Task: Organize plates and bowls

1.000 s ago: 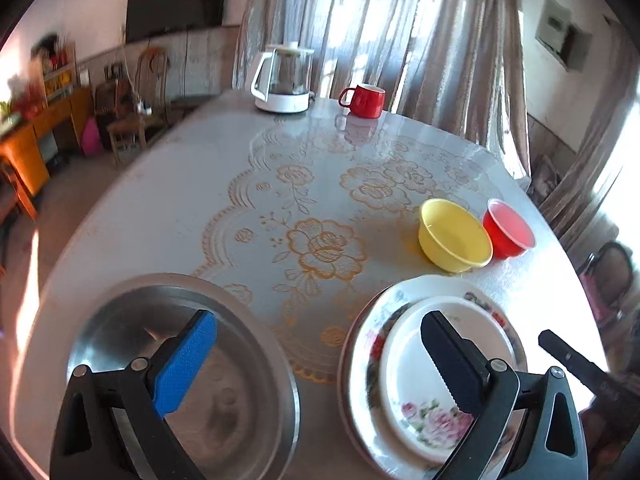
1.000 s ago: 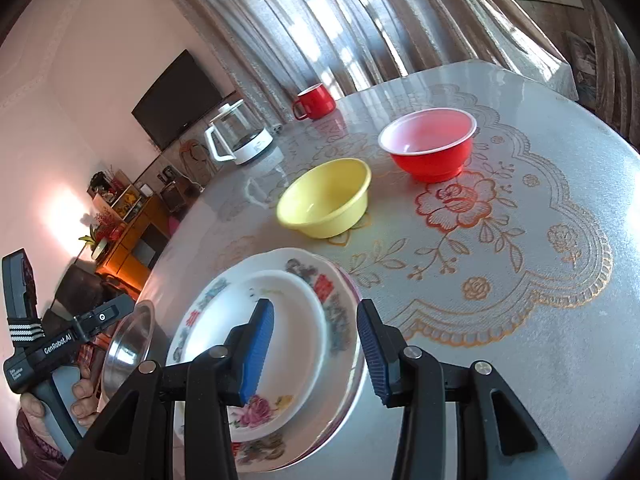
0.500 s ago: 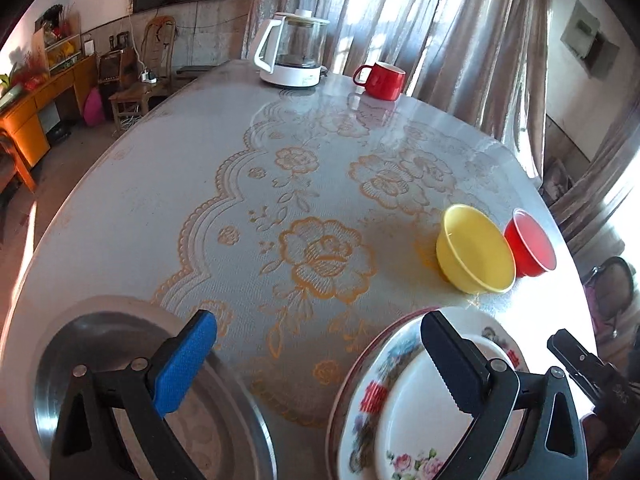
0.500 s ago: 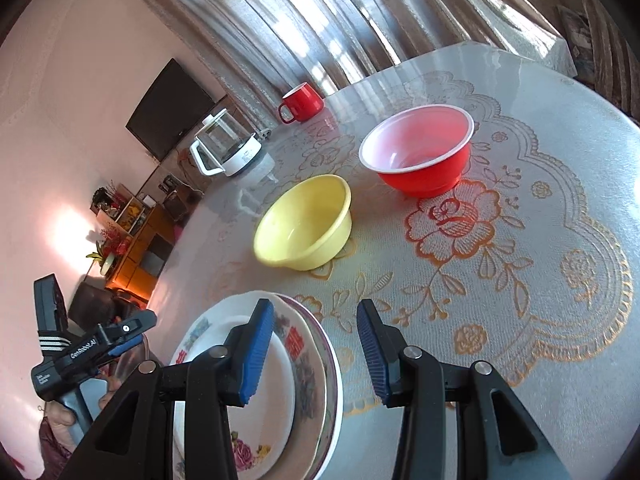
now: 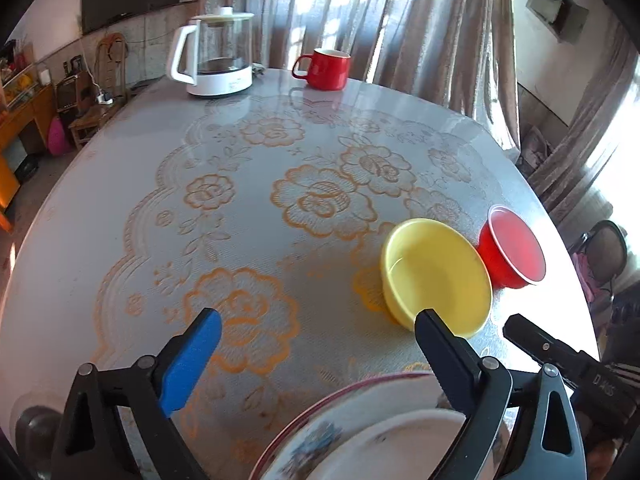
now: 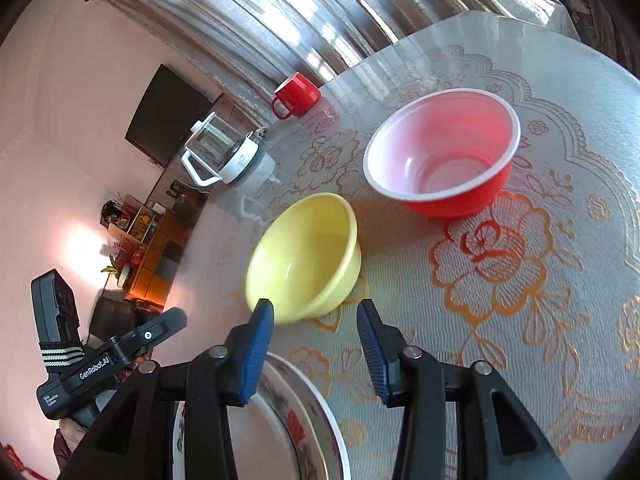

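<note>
At the lower edge, both grippers, left (image 5: 316,354) and right (image 6: 316,344), are hovering with fingers spread and empty: small floral plate (image 6: 256,436) already sitting on the larger, yellow bowl (image 6: 304,256) and red bowl (image 6: 444,152) still waiting apart, unstacked.

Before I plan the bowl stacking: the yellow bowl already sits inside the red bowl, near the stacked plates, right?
Not quite. The yellow bowl sits on the table beside the red bowl, not inside it; the right wrist view shows both empty. The stacked plates are indeed nearby.

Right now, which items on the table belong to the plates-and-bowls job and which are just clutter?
Job:
yellow bowl
red bowl
stacked floral plates
steel basin, only its edge visible

Clutter:
glass kettle
red mug
</note>
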Motion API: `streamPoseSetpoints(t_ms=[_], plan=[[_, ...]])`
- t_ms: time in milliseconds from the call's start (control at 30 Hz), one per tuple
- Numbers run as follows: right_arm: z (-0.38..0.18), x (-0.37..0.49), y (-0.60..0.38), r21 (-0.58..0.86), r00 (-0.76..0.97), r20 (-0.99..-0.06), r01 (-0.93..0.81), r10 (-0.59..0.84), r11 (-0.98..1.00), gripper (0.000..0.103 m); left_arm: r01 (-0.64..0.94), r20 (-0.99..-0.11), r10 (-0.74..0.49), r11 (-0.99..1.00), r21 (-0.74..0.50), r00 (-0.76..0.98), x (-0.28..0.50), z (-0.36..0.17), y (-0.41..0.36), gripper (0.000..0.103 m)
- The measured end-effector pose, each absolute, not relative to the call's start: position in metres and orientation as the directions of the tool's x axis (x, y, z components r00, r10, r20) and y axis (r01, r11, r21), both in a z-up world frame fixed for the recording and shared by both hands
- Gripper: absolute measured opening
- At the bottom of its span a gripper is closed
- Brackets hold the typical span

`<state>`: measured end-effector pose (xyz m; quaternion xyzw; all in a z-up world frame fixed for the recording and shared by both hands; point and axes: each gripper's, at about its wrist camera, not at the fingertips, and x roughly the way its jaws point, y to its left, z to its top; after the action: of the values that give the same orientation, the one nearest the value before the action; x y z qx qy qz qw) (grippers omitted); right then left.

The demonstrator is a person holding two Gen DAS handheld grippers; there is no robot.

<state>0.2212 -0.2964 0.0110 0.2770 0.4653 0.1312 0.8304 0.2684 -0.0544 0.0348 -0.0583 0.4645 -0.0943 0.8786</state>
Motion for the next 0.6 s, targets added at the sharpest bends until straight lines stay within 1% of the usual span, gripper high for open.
streamPoseSetpoints(t_ms=[100, 167, 200, 233, 367, 400, 433, 467, 533, 567, 600], plan=[[0.007, 0.23, -0.297, 0.578, 0.524, -0.711, 0.055, 0.469, 0.814, 0.043, 0.115, -0.808, -0.258, 0.966, -0.232, 0.529, 0.282, 0.031, -0.064, 0.087], [0.004, 0.236, -0.297, 0.573, 0.52, -0.717, 0.06, 0.464, 0.817, 0.043, 0.126, -0.816, -0.273, 0.962, -0.242, 0.509, 0.292, 0.027, -0.073, 0.083], [0.002, 0.238, -0.297, 0.564, 0.515, -0.725, 0.064, 0.457, 0.823, 0.043, 0.13, -0.824, -0.281, 0.959, -0.25, 0.492, 0.297, 0.025, -0.076, 0.076], [0.001, 0.241, -0.296, 0.556, 0.509, -0.733, 0.066, 0.451, 0.829, 0.043, 0.134, -0.831, -0.284, 0.959, -0.251, 0.479, 0.301, 0.022, -0.08, 0.072], [-0.004, 0.25, -0.293, 0.531, 0.489, -0.753, 0.057, 0.44, 0.845, 0.043, 0.137, -0.845, -0.302, 0.953, -0.269, 0.441, 0.312, 0.009, -0.087, 0.065], [-0.005, 0.251, -0.292, 0.527, 0.484, -0.757, 0.055, 0.439, 0.848, 0.041, 0.138, -0.848, -0.311, 0.95, -0.279, 0.43, 0.314, 0.006, -0.088, 0.054], [-0.005, 0.252, -0.29, 0.525, 0.481, -0.758, 0.049, 0.44, 0.85, 0.039, 0.143, -0.85, -0.323, 0.946, -0.29, 0.416, 0.316, 0.003, -0.09, 0.041], [-0.007, 0.253, -0.29, 0.519, 0.48, -0.76, 0.044, 0.438, 0.853, 0.038, 0.148, -0.853, -0.338, 0.941, -0.304, 0.398, 0.319, -0.001, -0.092, 0.037], [-0.009, 0.254, -0.287, 0.493, 0.469, -0.779, 0.048, 0.416, 0.869, 0.029, 0.152, -0.858, -0.355, 0.935, -0.321, 0.372, 0.321, -0.007, -0.096, 0.029], [-0.01, 0.254, -0.286, 0.493, 0.466, -0.78, 0.048, 0.417, 0.869, 0.029, 0.161, -0.855, -0.366, 0.931, -0.329, 0.367, 0.32, -0.007, -0.097, 0.027], [-0.011, 0.255, -0.286, 0.497, 0.466, -0.777, 0.044, 0.422, 0.867, 0.025, 0.177, -0.849, -0.38, 0.925, -0.337, 0.368, 0.317, -0.006, -0.1, 0.026]])
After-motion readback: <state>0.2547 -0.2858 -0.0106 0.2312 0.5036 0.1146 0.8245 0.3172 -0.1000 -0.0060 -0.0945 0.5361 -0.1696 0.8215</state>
